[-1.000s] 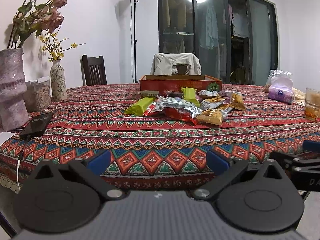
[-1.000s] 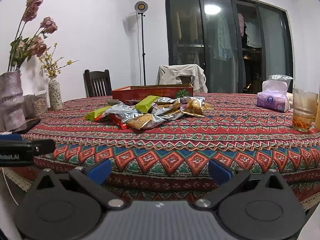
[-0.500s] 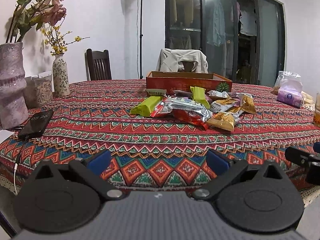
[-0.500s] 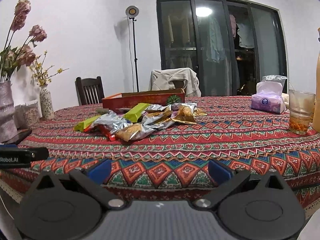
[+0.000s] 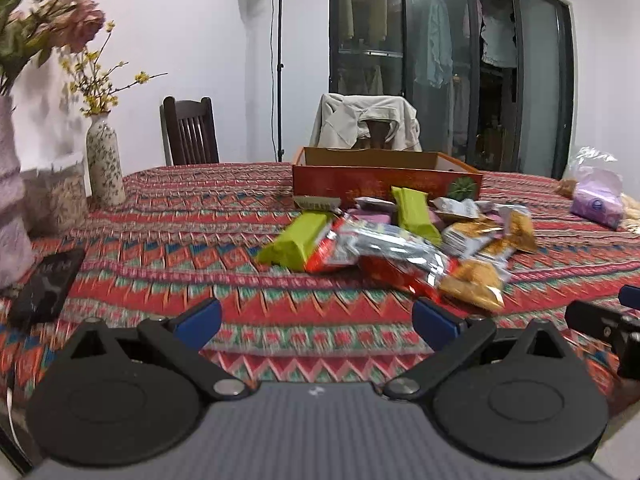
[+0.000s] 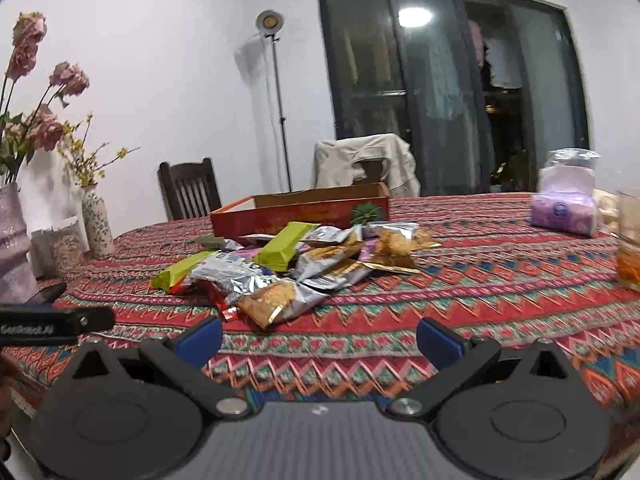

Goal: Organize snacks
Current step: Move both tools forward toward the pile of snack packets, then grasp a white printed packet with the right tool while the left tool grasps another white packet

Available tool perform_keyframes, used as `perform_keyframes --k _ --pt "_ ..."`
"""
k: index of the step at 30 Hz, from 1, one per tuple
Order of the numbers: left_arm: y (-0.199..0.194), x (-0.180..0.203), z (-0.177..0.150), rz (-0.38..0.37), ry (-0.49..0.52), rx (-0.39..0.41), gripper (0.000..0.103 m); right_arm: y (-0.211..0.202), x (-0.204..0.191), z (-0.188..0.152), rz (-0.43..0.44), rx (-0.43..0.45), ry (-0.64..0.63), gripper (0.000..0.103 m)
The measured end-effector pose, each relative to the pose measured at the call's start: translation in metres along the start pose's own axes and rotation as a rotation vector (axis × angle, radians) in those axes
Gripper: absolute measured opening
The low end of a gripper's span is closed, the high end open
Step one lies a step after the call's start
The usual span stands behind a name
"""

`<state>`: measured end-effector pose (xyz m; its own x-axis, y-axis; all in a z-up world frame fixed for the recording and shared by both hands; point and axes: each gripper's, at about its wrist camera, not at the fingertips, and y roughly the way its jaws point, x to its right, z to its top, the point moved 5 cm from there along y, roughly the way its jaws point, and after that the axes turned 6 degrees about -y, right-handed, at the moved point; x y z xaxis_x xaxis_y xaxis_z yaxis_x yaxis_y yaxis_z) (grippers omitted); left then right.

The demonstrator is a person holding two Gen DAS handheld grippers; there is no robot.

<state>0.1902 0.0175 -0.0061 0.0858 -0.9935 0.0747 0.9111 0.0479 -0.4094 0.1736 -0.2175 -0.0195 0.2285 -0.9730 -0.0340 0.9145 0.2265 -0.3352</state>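
Item one: a loose heap of foil and plastic snack packets (image 5: 404, 240) lying on the red, zigzag-patterned tablecloth (image 5: 200, 248). We count among them two lime-green wrapped bars (image 5: 298, 238), a silver-and-red crinkled bag (image 5: 384, 250) and several golden-brown packets (image 5: 474, 282); the exact count we cannot give, since the packets overlap.

Item two: a shallow red cardboard tray with a green leaf emblem (image 5: 384, 180), standing just behind the heap. From these low angles we cannot see its floor, so it may hold something, though nothing rises above its wall.

Item three: our left gripper (image 5: 316, 316), blue-padded fingers (image 5: 198, 316) spread wide, holding nothing, short of the heap's near edge.

Item four: our right gripper (image 6: 320, 336), likewise spread and holding nothing, also near the heap; its fingertip shows at the edge of the left view.

Sundry, off to the sides: a black phone (image 5: 48, 284), a speckled ceramic vase with yellow sprigs (image 5: 105, 168), a purple tissue pack (image 6: 564, 210), a glass tumbler (image 6: 629, 240).

Progress: we judge the task barely begun. Every packet we can see lies outside the tray; all the sorting and placing remains, starting with a first pick from the heap's near side.
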Motion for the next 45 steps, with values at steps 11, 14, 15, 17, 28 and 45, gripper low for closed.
perform_keyframes --k 11,14,15,17,28,45 --pt "0.077 -0.021 0.046 -0.044 0.016 -0.03 0.103 0.088 -0.026 0.02 -0.006 -0.155 -0.062 0.085" --pt "0.094 -0.02 0.051 -0.069 0.021 -0.05 0.103 0.107 -0.034 0.019 -0.002 -0.182 -0.09 0.081" --pt "0.099 -0.019 0.053 -0.075 0.024 -0.057 0.103 0.112 -0.036 0.019 0.001 -0.191 -0.094 0.081" --pt "0.106 -0.016 0.054 -0.083 0.037 -0.063 0.103 0.122 -0.036 0.02 -0.008 -0.21 -0.111 0.07" --pt "0.135 -0.003 0.062 -0.124 0.063 -0.089 0.103 0.122 0.019 0.037 -0.073 -0.268 -0.004 0.076" --pt "0.153 0.068 0.034 -0.153 0.205 -0.138 0.103 0.125 0.024 0.024 0.078 -0.302 -0.103 0.053"
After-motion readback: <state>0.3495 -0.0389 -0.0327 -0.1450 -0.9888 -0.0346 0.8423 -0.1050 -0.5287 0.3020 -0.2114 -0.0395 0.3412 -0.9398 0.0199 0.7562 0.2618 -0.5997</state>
